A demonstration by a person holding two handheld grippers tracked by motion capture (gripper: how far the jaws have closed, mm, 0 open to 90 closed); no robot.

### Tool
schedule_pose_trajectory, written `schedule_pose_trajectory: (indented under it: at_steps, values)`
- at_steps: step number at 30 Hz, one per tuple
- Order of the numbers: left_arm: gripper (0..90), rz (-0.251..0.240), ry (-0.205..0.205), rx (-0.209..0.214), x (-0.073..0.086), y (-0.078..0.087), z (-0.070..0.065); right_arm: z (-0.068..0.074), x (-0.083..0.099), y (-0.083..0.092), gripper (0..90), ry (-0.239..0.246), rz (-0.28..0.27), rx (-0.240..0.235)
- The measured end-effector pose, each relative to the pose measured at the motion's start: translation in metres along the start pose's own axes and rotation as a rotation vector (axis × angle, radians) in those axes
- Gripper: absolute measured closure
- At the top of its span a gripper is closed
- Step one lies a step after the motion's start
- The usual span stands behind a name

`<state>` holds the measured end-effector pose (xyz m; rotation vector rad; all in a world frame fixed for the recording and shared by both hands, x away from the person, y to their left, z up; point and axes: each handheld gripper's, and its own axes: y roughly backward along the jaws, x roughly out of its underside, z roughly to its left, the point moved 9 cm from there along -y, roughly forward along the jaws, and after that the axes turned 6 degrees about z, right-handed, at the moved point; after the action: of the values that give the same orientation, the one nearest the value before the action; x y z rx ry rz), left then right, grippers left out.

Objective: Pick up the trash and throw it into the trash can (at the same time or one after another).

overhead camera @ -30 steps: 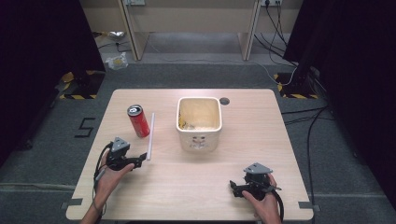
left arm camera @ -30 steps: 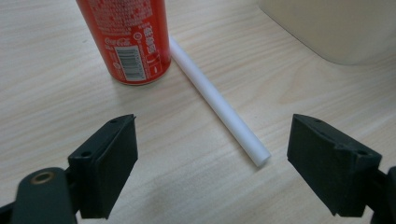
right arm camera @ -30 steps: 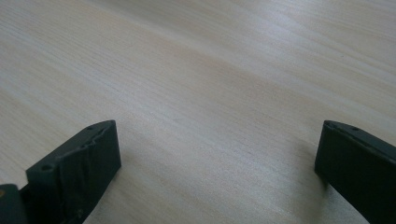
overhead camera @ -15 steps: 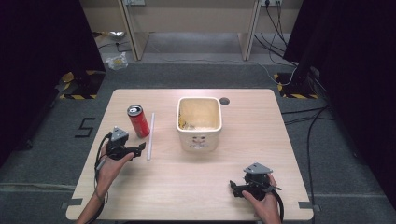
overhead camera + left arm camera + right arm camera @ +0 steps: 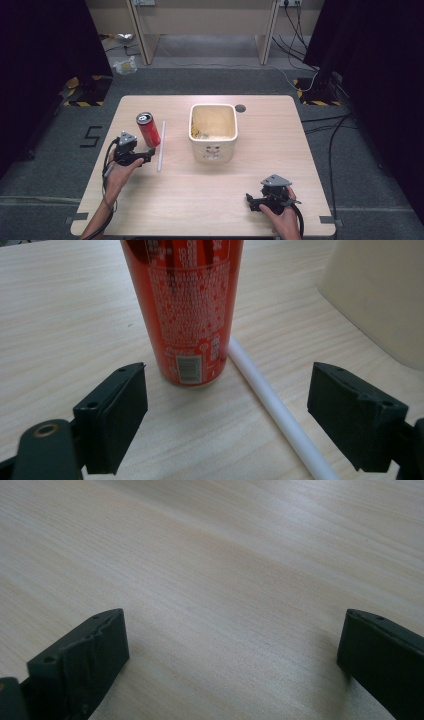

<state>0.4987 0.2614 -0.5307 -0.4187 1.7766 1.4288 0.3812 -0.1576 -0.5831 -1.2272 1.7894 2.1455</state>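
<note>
A person's left gripper (image 5: pixel 150 152) is hovering low over a pale wooden table (image 5: pixel 210 200) with its two black jaws spread wide, facing a tall red aluminium drink can (image 5: pixel 148 129) that is standing upright near the table's left side. In the left gripper view, the left gripper (image 5: pixel 227 405) is framing the can (image 5: pixel 185 305), which is sitting just beyond the jaw tips and touching neither of them. A thin white plastic straw (image 5: pixel 272 410) is lying flat on the wood, running from the can's base, which it is touching or nearly touching, toward the jaw at the right of that view; from above, the straw (image 5: pixel 161 146) is stretching lengthwise just right of the can. A cream square plastic tub (image 5: pixel 212 131) is sitting open-topped at mid-table, well apart from the can, its pale wall (image 5: pixel 380 295) edging into the left gripper view. Near the table's front right corner, the right gripper (image 5: pixel 250 202) is resting in the person's hand, its jaws (image 5: pixel 230 655) likewise standing wide apart over bare wood, gripping nothing
</note>
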Motion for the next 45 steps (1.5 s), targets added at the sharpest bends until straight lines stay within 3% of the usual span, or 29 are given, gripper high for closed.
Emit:
schedule_pose_trajectory:
  at_steps: [12, 22, 45]
  values:
    - [15.7, -0.031, 0.02, -0.035, -0.02, -0.015, 0.012, 0.0, 0.0, 0.0, 0.3, 0.0, 0.0, 0.0]
    - [16.0, -0.049, 0.022, -0.032, -0.029, -0.02, 0.014, 0.0, 0.0, 0.0, 0.3, 0.0, 0.0, -0.001]
    - [21.7, -0.051, 0.026, -0.028, -0.036, -0.04, 0.021, 0.0, 0.0, 0.0, 0.3, 0.006, 0.001, -0.001]
